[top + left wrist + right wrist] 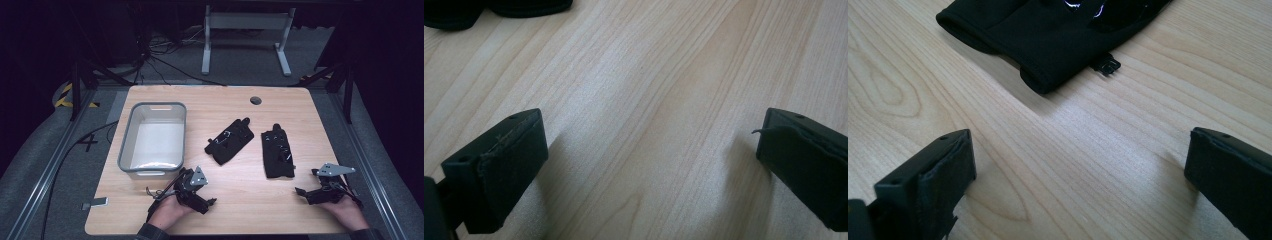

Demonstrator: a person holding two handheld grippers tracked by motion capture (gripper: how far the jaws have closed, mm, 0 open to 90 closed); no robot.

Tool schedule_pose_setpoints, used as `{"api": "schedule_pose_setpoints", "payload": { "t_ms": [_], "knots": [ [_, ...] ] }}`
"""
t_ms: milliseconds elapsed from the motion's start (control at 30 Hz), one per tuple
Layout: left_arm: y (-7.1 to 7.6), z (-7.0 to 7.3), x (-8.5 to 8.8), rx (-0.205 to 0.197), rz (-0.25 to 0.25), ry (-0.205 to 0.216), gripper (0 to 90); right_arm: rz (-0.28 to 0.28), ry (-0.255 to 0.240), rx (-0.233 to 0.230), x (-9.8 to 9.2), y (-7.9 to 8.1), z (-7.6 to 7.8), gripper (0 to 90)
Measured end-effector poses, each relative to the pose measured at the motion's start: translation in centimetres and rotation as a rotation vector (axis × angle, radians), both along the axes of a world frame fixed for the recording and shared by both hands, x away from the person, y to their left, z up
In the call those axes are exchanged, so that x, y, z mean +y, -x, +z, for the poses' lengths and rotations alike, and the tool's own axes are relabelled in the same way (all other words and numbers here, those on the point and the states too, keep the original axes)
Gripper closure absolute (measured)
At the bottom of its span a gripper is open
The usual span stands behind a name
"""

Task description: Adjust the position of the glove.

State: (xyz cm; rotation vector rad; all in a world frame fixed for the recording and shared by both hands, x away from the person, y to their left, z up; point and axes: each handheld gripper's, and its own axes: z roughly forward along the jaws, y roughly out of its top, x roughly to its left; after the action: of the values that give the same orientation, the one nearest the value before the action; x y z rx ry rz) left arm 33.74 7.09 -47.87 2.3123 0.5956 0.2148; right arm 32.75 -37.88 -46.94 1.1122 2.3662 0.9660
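While both grippers rest near the front edge of the wooden table (300, 105), the two black gloves lie in the middle of it; the left glove (229, 141) lies slanted, the right glove (278, 151) lies almost straight, and they are apart. The left gripper (204, 199) has its jaws wide with only bare wood between them; the right gripper (306, 191), near the cuff of the right glove, is wide too and holds nothing. A grey plastic bin (126, 145) stands at the left.

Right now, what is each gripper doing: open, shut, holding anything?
Left gripper: open, empty, over bare table.
Right gripper: open, empty, just short of the black glove.
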Motion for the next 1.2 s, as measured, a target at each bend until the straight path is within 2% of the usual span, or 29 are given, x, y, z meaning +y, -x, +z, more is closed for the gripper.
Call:
{"api": "schedule_pose_setpoints", "payload": {
  "t_ms": [133, 300, 367, 400, 467, 500, 667, 867, 967, 1200],
  "knots": [
    [0.0, 0.0, 0.0, 0.001, 0.000, 0.001, 0.3, -0.005, -0.001, 0.000, -0.1, 0.0, 0.0, 2.1],
    [0.0, 0.0, 0.0, 0.002, 0.000, 0.002, 0.3, -0.003, -0.009, 0.026, -0.1, -0.1, 0.8, 16.4],
    [0.0, 0.0, 0.0, 0.002, 0.000, 0.002, 0.3, 0.005, -0.011, 0.021, 0.0, -0.1, 1.0, 17.5],
    [0.0, 0.0, 0.0, 0.002, 0.001, 0.002, 0.3, 0.010, -0.013, 0.006, 0.3, -0.3, 1.7, 27.2],
    [0.0, 0.0, 0.0, 0.002, 0.001, 0.002, 0.4, 0.014, -0.021, -0.011, 0.4, -0.4, 2.3, 37.3],
    [0.0, 0.0, 0.0, 0.003, 0.001, 0.003, 0.4, 0.014, -0.021, -0.011, 0.4, -0.4, 2.3, 37.3],
    [0.0, 0.0, 0.0, 0.001, 0.004, 0.002, 0.5, 0.050, -0.054, -0.010, 1.1, -1.6, 3.4, 64.4],
    [0.0, 0.0, 0.0, 0.000, 0.004, 0.001, 0.5, 0.084, -0.074, 0.007, 2.1, -3.3, 3.8, 83.6],
    [0.0, 0.0, 0.0, -0.002, 0.005, 0.000, 0.6, 0.101, -0.067, 0.005, 2.7, -4.1, 4.0, 88.8],
    [0.0, 0.0, 0.0, -0.001, 0.004, 0.000, 0.6, 0.109, -0.061, 0.004, 3.5, -5.9, 4.1, 89.3]
  ]
}}
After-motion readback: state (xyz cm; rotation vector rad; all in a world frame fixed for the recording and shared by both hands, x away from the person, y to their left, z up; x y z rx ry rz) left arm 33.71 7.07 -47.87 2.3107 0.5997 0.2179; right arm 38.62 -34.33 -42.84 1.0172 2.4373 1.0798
